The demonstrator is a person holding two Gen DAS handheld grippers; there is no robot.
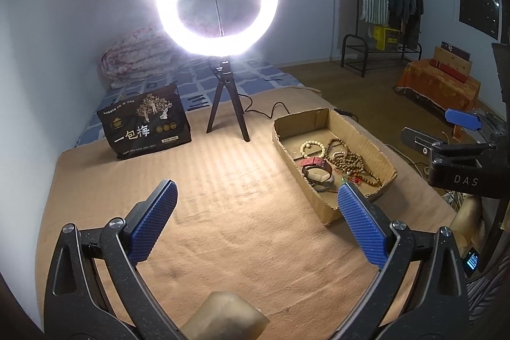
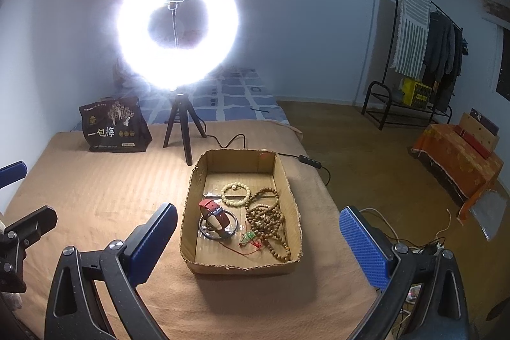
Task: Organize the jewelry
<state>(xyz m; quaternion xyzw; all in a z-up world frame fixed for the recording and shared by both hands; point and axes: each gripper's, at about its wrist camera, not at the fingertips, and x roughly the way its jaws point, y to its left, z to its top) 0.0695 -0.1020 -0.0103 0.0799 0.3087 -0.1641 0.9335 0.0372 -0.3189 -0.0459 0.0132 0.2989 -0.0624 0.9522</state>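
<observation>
A shallow cardboard box (image 2: pixel 191 196) sits on the tan blanket. In it lie a cream bead bracelet (image 2: pixel 236 195), a long brown bead necklace (image 2: pixel 266 219), a red-strapped watch (image 2: pixel 214 212), a metal bangle (image 2: pixel 204 228) and a small green pendant on red cord (image 2: pixel 250 236). The box also shows in the left wrist view (image 1: pixel 322 120), with the brown beads (image 1: pixel 349 161) and the watch (image 1: pixel 315 168). My right gripper (image 2: pixel 259 225) is open and empty, hovering before the box. My left gripper (image 1: pixel 256 198) is open and empty, left of the box.
A lit ring light on a black tripod (image 2: pixel 181 129) stands behind the box, its cable (image 2: pixel 306 160) trailing right. A black printed bag (image 2: pixel 113 125) stands at the back left. The blanket edge drops to the wooden floor (image 2: pixel 366 155) on the right.
</observation>
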